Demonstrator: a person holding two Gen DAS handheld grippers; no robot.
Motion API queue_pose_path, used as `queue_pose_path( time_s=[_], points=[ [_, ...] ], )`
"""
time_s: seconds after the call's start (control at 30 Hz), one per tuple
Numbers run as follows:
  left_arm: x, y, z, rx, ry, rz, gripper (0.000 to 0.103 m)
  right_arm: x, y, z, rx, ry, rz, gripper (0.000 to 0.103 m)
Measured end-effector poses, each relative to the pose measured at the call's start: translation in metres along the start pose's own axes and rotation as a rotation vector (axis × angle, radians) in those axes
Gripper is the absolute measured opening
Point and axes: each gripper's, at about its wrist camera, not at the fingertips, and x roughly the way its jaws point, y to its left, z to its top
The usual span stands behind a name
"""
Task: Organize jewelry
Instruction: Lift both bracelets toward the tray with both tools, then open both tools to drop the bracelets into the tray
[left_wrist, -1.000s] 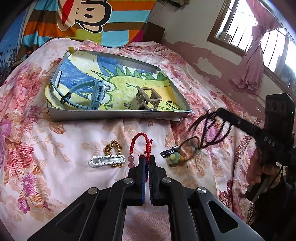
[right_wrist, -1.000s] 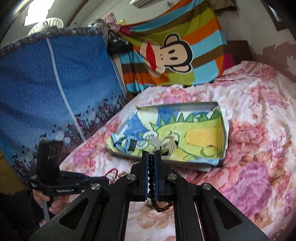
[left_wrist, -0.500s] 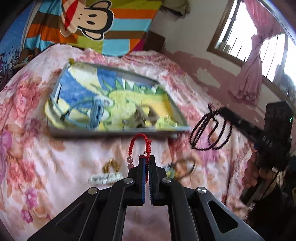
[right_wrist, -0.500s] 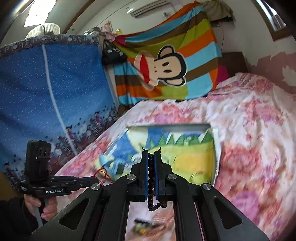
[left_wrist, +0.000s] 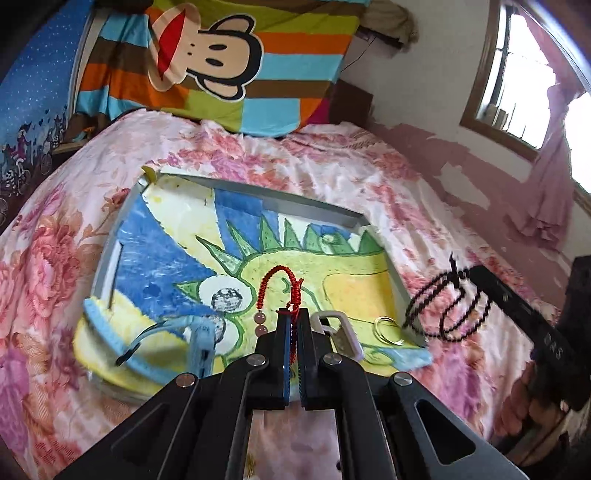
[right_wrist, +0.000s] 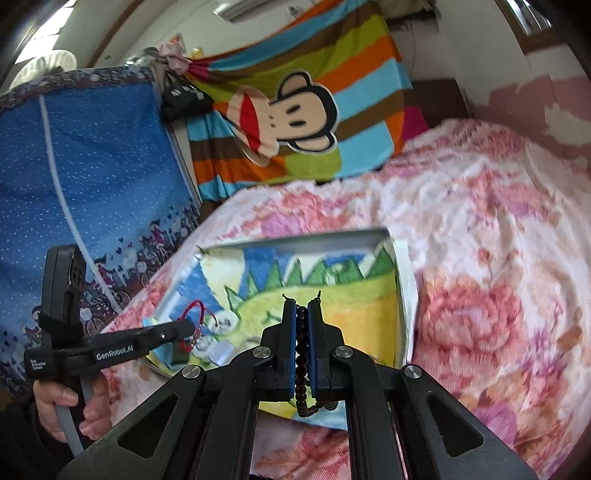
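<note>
Floral quilted bedspread underlies shallow grey tray, lined with dinosaur-print towel. Since a second ago both grippers have carried loads off bedspread to above tray: drop-off looks next. Left gripper clamped on red braided cord bracelet, pink beads dangling ahead of tips. Right gripper clamped on dark bead string, loops sagging beneath. Thin gold ring lies in tray, right of left gripper.

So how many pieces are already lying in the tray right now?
3 that I can see: a blue headband at the tray's near left, a white clip and a gold ring near its right. The grippers may hide more.
</note>
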Motion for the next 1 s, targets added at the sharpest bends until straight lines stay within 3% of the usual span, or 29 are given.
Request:
queue_pose_path(
  time_s=[0.27, 0.73, 0.8, 0.87, 1.0],
  points=[
    [0.04, -0.003, -0.003, -0.006, 0.078, 0.043, 0.003, 0.019, -0.017, -0.016, 0.031, 0.074, -0.024, 0.006],
    [0.054, 0.001, -0.015, -0.03, 0.137, 0.046, 0.004, 0.027, -0.024, -0.02, 0.034, 0.135, -0.09, 0.007],
    [0.054, 0.002, -0.016, -0.045, 0.149, 0.04, 0.004, 0.026, -0.024, -0.019, 0.023, 0.13, -0.098, 0.012],
    [0.053, 0.003, -0.016, -0.053, 0.147, 0.034, 0.006, 0.023, -0.023, -0.018, 0.017, 0.123, -0.104, 0.028],
    [0.046, 0.001, -0.015, -0.058, 0.119, 0.025, 0.025, 0.017, -0.021, -0.014, -0.006, 0.101, -0.119, 0.034]
  ],
)
